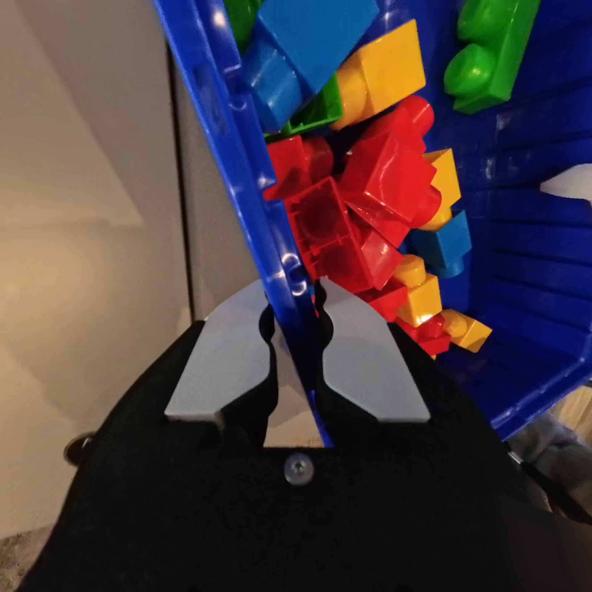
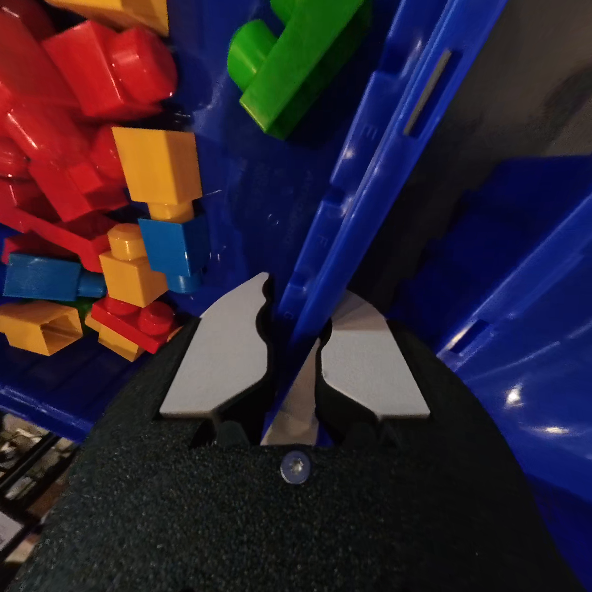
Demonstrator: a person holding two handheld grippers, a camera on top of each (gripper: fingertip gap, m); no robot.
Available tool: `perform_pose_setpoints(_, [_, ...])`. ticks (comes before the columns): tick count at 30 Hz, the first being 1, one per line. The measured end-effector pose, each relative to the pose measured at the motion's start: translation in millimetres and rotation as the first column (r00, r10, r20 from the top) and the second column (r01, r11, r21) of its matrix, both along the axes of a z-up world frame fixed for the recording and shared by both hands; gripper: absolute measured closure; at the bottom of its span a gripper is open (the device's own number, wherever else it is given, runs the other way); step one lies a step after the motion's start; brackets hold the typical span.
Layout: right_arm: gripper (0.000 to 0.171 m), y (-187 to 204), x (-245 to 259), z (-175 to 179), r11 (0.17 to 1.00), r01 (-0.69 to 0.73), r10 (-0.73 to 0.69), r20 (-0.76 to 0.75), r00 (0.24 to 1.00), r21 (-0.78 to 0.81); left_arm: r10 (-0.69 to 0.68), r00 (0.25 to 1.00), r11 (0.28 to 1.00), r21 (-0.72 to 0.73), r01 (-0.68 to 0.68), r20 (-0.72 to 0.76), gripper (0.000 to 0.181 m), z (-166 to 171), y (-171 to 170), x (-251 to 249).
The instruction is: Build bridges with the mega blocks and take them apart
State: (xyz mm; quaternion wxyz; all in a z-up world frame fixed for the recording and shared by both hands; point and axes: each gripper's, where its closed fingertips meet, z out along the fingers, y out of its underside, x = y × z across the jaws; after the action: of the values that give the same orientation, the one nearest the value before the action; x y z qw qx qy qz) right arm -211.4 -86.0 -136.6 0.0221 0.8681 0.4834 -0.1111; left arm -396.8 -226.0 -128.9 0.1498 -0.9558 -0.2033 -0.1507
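Gripping opposite rims of a glossy blue plastic bin (image 1: 205, 105), both jaws are clamped on it; chunky studded mega blocks (image 1: 378, 192) lie beyond, beige wall (image 1: 80, 160) outside.

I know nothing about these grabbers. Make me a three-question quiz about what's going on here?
1. True or false: the left gripper is clamped on the blue bin's wall.
2. What does the right gripper hold? A) a yellow block B) the bin's wall C) nothing
3. Fill in: the lone block lying apart from the pile is ____.

Key: 1 true; 2 B; 3 green.
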Motion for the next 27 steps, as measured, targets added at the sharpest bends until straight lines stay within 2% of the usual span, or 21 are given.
perform_pose_setpoints(4, [0.14,4,36,-1,0.998,0.005,-0.002,0.052,0.999,-0.055,-0.06,0.998,0.995,0.075,0.059,0.011,0.159,-2,31,19])
perform_pose_setpoints(6, [0.137,3,45,0,0.997,-0.02,0.023,0.03,0.999,-0.076,-0.081,0.997,0.991,0.108,0.082,-0.007,0.158,-2,42,25])
perform_pose_setpoints(7, [0.125,0,44,3,0.994,-0.039,0.038,-0.013,0.999,-0.099,-0.091,0.996,0.989,0.117,0.093,-0.022,0.156,-1,45,26])
perform_pose_setpoints(9, [0.094,-10,36,11,0.985,-0.048,0.03,-0.113,0.993,-0.164,-0.099,0.995,0.983,0.157,0.099,-0.004,0.133,6,51,33])
perform_pose_setpoints(12, [0.082,-12,31,20,0.988,-0.073,0.043,-0.218,0.975,-0.134,-0.08,0.997,0.964,0.255,0.077,0.003,0.101,27,53,39])
perform_pose_setpoints(14, [0.076,-12,29,30,0.988,-0.089,0.047,-0.305,0.951,-0.125,-0.038,0.999,0.936,0.35,0.047,-0.032,0.098,46,51,37])
perform_pose_setpoints(16, [0.063,-19,27,37,0.977,-0.114,0.037,-0.385,0.922,-0.178,-0.003,0.999,0.879,0.475,0.024,-0.044,0.097,72,47,40])
perform_pose_setpoints(18, [0.06,-24,27,42,0.967,-0.136,0.027,-0.447,0.894,-0.214,0.033,0.999,0.766,0.642,-0.005,-0.032,0.099,109,43,49])
perform_pose_setpoints(20, [0.057,-28,28,47,0.959,-0.144,0.007,-0.486,0.874,-0.245,0.066,0.996,0.66,0.751,-0.004,-0.053,0.101,140,35,59])
perform_pose_setpoints(22, [0.055,-32,33,49,0.962,-0.134,0.005,-0.481,0.877,-0.236,0.07,0.993,0.62,0.784,0.031,-0.095,0.1,155,27,75])
perform_pose_setpoints(25, [0.065,-50,51,61,0.948,-0.157,0.017,-0.445,0.895,-0.278,0.051,0.986,0.584,0.806,0.099,-0.158,0.098,160,22,107])
perform_pose_setpoints(27, [0.068,-54,61,74,0.963,-0.18,0.07,-0.461,0.884,-0.199,0.03,0.985,0.551,0.824,0.128,-0.173,0.098,161,22,129])
